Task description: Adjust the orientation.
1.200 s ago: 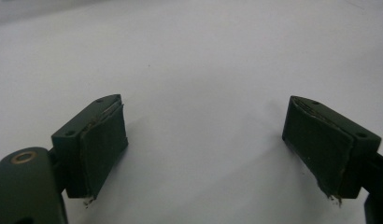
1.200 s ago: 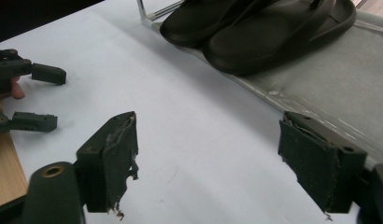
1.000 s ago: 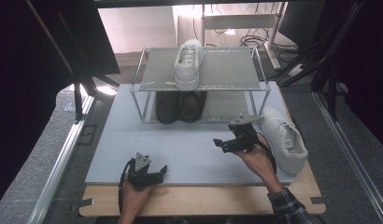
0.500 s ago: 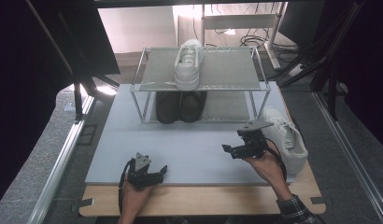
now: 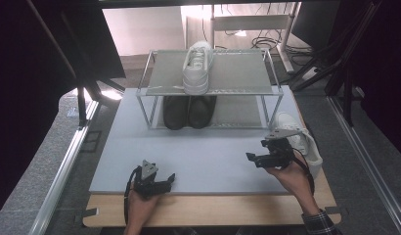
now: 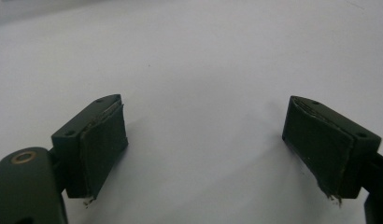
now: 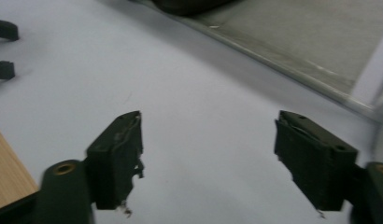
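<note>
One white sneaker (image 5: 299, 142) lies at the right edge of the high view, just behind the right gripper (image 5: 255, 159), whose jaws point away from it toward the frame's left. Those jaws stand wide with nothing between them, though they have just been closing a little. The left gripper (image 5: 165, 180) sits at lower centre, jaws wide apart over bare mat (image 5: 208, 152), well apart from the sneaker. The sneaker looks smooth and rounded; the mat is flat, pale grey. At upper centre a wire-framed metal rack (image 5: 237, 73) carries a second white sneaker (image 5: 197, 68) on its mesh top, with black shoes (image 5: 189, 111) beneath.
</note>
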Demonstrator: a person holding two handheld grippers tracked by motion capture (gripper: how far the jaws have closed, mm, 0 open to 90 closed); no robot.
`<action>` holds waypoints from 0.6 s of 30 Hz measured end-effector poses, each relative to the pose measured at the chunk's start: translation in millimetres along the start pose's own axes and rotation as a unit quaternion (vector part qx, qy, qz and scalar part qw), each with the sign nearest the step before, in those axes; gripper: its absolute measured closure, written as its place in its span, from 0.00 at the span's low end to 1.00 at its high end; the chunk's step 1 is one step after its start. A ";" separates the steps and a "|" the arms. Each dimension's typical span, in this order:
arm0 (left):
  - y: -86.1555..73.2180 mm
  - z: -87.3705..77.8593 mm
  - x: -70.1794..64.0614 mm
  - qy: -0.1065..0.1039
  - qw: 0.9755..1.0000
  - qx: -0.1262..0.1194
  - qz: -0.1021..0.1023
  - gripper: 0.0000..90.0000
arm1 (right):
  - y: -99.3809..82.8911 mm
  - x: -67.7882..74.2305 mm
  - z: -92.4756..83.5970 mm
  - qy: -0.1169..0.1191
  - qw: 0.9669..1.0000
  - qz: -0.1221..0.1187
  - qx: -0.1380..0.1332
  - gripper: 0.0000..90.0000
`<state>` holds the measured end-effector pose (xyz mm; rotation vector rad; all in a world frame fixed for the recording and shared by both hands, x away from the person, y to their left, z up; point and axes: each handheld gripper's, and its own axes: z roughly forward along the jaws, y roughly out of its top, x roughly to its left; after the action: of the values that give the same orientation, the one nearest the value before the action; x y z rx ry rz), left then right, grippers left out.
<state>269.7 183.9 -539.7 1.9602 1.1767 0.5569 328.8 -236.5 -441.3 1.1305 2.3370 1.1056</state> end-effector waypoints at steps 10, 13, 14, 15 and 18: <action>0.0 0.1 -0.2 0.000 1.000 -0.001 -0.002 0.15 | -2.1 -15.9 -29.0 -0.036 0.999 0.016 -0.003 0.62; 0.0 0.0 -0.2 0.000 1.000 0.000 -0.001 0.15 | -4.6 -21.1 -35.3 -0.047 0.999 0.020 0.001 0.75; -0.1 0.0 -0.2 0.000 1.000 0.000 -0.002 0.15 | -5.9 -23.6 -37.7 -0.052 0.998 0.023 0.005 0.80; -0.1 0.0 -0.2 0.000 1.000 0.000 -0.002 0.15 | -7.1 -25.7 -39.7 -0.054 0.998 0.025 0.006 0.85; -0.1 0.2 -0.4 0.000 1.000 -0.001 -0.003 0.15 | -10.9 -31.7 -45.3 -0.064 0.997 0.035 0.009 0.99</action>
<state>269.6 183.5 -539.8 1.9539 1.1814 0.5545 317.6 -288.1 -421.5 1.2609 2.2300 1.0059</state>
